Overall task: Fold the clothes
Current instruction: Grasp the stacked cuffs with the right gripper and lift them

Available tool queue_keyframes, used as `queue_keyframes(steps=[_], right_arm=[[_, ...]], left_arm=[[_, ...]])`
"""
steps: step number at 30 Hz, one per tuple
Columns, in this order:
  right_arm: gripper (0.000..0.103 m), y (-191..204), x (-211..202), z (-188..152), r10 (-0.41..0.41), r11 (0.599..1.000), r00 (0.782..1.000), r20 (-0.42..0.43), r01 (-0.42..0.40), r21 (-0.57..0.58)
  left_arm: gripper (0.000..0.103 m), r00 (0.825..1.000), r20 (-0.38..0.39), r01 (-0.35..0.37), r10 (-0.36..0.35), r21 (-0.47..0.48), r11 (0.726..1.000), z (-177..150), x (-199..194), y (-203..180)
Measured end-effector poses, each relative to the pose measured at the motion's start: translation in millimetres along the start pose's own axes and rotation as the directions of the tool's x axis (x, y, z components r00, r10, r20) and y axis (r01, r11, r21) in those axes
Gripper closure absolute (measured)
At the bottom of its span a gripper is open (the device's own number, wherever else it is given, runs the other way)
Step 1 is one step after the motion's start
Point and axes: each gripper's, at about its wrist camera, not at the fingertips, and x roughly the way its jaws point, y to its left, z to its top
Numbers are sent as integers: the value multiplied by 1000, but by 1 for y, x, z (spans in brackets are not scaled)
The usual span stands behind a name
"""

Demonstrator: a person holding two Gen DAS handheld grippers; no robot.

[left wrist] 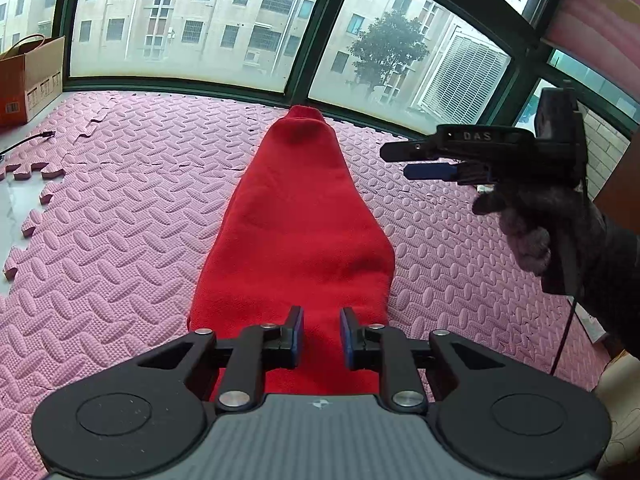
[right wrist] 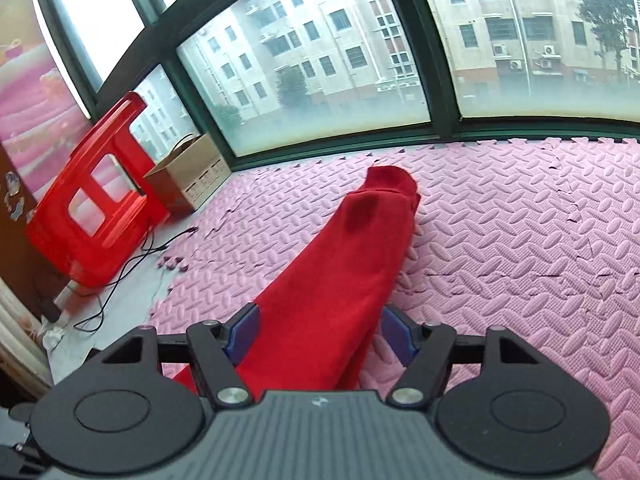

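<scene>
A red garment [left wrist: 296, 220] lies folded into a long narrow strip on the pink foam mat [left wrist: 120, 208], running away from me toward the window. My left gripper [left wrist: 322, 320] hovers over its near end, jaws a little apart, pads not pressing on the cloth. My right gripper [left wrist: 394, 162], held by a dark-gloved hand [left wrist: 528, 232], hangs in the air to the right of the garment with nothing between its fingers. In the right wrist view the right gripper [right wrist: 320, 316] stands wide open and the red garment [right wrist: 352, 248] shows past its fingers.
A cardboard box [right wrist: 188, 176] and a tipped red plastic stool [right wrist: 96, 200] sit at the mat's left by the window. Black cables [right wrist: 132, 264] trail over bare floor [right wrist: 132, 292] beside the mat's jigsaw edge. A dark window frame [left wrist: 304, 60] bounds the far side.
</scene>
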Motion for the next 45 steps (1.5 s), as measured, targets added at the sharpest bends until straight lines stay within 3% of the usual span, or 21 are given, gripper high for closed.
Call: queue_keyframes(steps=[3, 4, 17, 23, 26, 33, 36, 38, 45], right_arm=[[34, -21, 29, 16, -25, 999, 1000, -10, 26, 44], [34, -27, 40, 20, -32, 998, 999, -16, 33, 62], [34, -62, 133, 46, -37, 994, 997, -68, 44, 103], [34, -65, 141, 47, -12, 993, 998, -55, 18, 113], [46, -67, 143, 49, 18, 993, 998, -60, -11, 115], [49, -74, 147, 49, 69, 985, 996, -55, -59, 164], [59, -76, 148, 48, 83, 981, 995, -49, -73, 179], [73, -79, 147, 48, 104, 976, 994, -39, -95, 198], [82, -77, 142, 47, 106, 973, 994, -10, -102, 208]], left_arm=[[68, 1000, -12, -11, 11, -6, 1000, 3, 4, 2], [60, 1000, -14, -15, 15, -9, 1000, 4, 5, 3], [14, 1000, -1, -27, 27, -45, 999, 17, 12, 8], [11, 999, -6, -34, 34, -58, 998, 20, 15, 10], [10, 999, -12, -38, 38, -62, 997, 20, 16, 11], [9, 998, -20, -52, 51, -79, 996, 20, 18, 14], [9, 998, -23, -55, 53, -84, 995, 20, 18, 15], [8, 998, -24, -59, 57, -83, 995, 20, 18, 15], [8, 996, -23, -87, 86, -99, 991, 20, 19, 21]])
